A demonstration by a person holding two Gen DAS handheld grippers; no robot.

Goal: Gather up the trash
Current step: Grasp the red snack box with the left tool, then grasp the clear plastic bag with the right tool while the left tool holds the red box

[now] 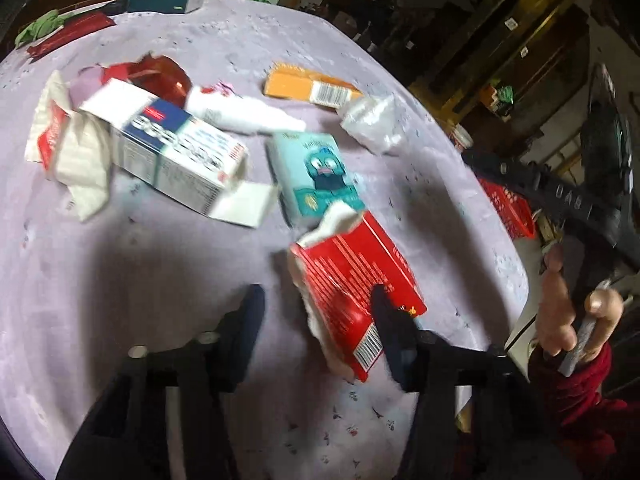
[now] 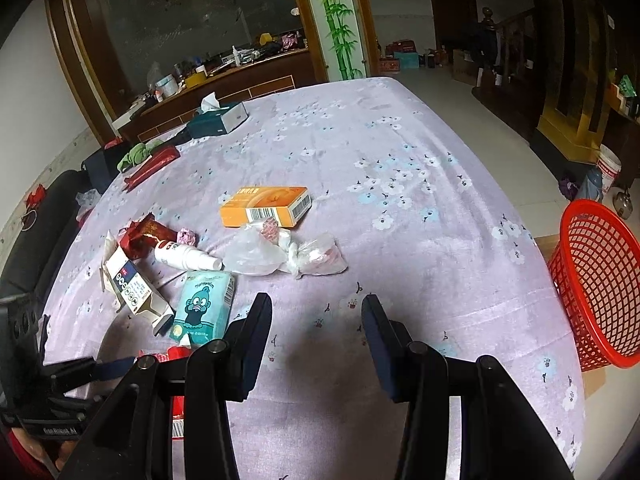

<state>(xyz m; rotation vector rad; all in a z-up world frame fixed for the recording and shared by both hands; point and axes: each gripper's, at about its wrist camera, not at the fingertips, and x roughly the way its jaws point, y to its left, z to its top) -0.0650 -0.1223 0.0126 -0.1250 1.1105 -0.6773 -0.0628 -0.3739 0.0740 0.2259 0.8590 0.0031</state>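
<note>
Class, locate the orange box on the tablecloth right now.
In the right wrist view the orange box lies centre-left on the purple tablecloth, just behind the crumpled clear plastic bag.

Left gripper point(image 1: 318, 304): two flat, dark navy fingers point(image 1: 253, 312) on black, angular arms. Two round silver bolt heads point(image 1: 138, 351) sit on the arm at lower left of the frame. The housing below is matte black.

Right gripper point(image 2: 316, 316): matching build, with navy rectangular fingers point(image 2: 256, 344) on black linkage arms. Four dark round pivot pins point(image 2: 416, 347) cross the lower frame, one per link. A bare metal strip shows between the links at lower right.

At the right edge of the left wrist view, the person's hand point(image 1: 560, 312) emerges from a dark red knitted sleeve point(image 1: 576, 396) with a ribbed cuff
</note>
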